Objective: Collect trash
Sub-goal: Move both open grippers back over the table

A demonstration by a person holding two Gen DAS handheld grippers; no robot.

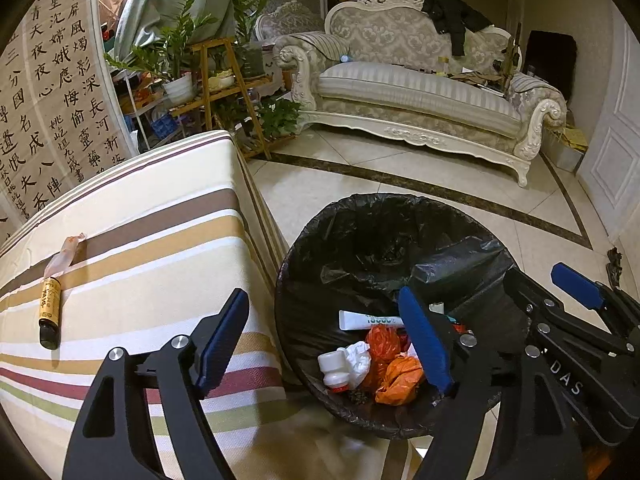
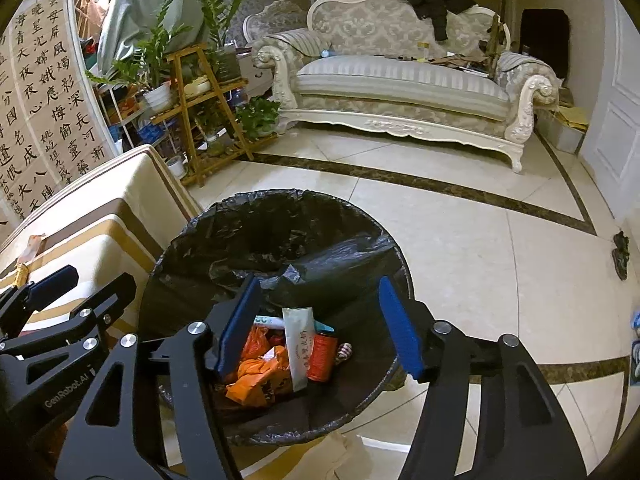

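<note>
A bin lined with a black bag stands on the floor beside the striped table. It holds orange wrappers, a white bottle, a white tube, a white sachet and a red roll. My left gripper is open and empty, straddling the table edge and bin. My right gripper is open and empty above the bin. A small brown bottle and a clear wrapper lie on the table at left.
A cream sofa stands across the tiled floor. A wooden plant stand with potted plants sits beyond the table. A calligraphy screen is on the left. A white door is on the right.
</note>
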